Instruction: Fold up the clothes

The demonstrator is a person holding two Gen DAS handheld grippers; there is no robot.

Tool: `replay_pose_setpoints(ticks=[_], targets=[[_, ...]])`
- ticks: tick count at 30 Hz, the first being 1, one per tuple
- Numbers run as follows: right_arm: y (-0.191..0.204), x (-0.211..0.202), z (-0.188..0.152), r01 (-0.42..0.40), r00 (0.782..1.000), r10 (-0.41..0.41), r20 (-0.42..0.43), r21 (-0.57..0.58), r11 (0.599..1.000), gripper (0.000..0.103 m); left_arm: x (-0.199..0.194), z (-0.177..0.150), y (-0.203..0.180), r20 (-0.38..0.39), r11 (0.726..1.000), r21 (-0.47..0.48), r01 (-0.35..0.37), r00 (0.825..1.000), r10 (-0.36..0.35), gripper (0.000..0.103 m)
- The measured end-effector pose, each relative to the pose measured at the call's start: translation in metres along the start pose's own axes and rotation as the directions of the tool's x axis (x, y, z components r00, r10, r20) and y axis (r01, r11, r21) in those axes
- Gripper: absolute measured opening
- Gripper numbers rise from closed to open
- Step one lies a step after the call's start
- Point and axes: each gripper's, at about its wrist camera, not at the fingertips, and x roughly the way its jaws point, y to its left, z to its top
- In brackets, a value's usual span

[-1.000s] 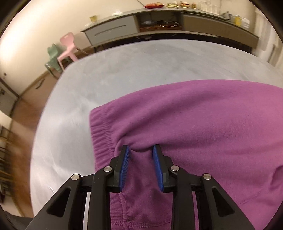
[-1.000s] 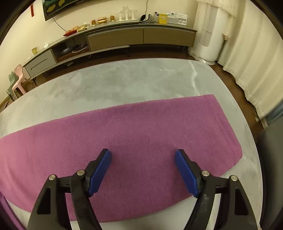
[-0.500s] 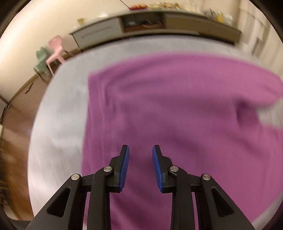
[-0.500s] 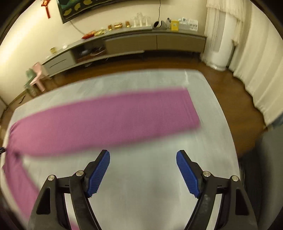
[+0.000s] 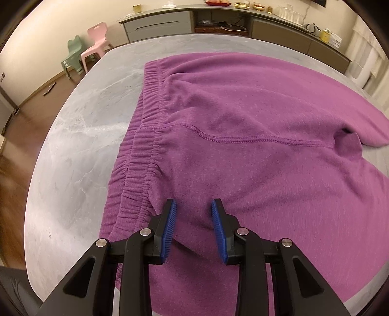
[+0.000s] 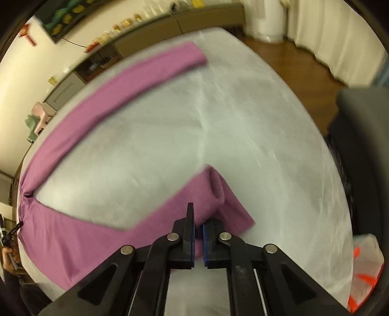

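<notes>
— What's nearest?
— The right gripper [image 6: 198, 229]; its jaws have just snapped together, pinching the cuff end of one leg of the purple trousers [image 6: 73, 240]. The left gripper [image 5: 193, 227] has jaws part spread, just eased wider, resting over cloth near the waistband [image 5: 136, 155], pads not squeezing it.
— And farther off?
— The trousers lie on the grey bench [image 5: 80, 136], the other leg stretched toward its far edge. Beyond stand a pink chair [image 5: 96, 40] and a sideboard [image 5: 170, 20].

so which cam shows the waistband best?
Left wrist: the waistband lies sharp and close, gathers and stitching clear. Right wrist shows only blurred legs of the trousers; the waistband end sits at the far left edge, indistinct.
</notes>
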Motion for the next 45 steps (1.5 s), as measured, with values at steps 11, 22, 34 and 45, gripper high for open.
replay_pose_setpoints(ticks=[11,22,34,45], targets=[[-0.021,-0.102,-0.009,-0.021,0.983,0.023,0.183,-0.015,1.000,0.004,0.001,0.008,0.008,-0.039,0.999,0.024,-0.043,0.998,0.044,0.031],[0.032,-0.040,-0.021,0.097,0.995,-0.091,0.039,-0.217,0.971,0.041,-0.039,-0.018,-0.027,0.032,0.993,0.121,0.009,0.999,-0.013,0.031],[0.081,0.072,0.058,0.136,0.991,-0.135,0.024,-0.284,0.949,0.043,-0.007,-0.023,-0.005,0.032,0.999,-0.006,-0.044,0.999,0.044,0.041],[0.087,0.023,0.045,0.086,0.990,-0.042,0.134,-0.341,0.936,0.044,-0.022,-0.032,0.038,-0.019,0.974,-0.211,-0.079,0.997,0.076,0.035]])
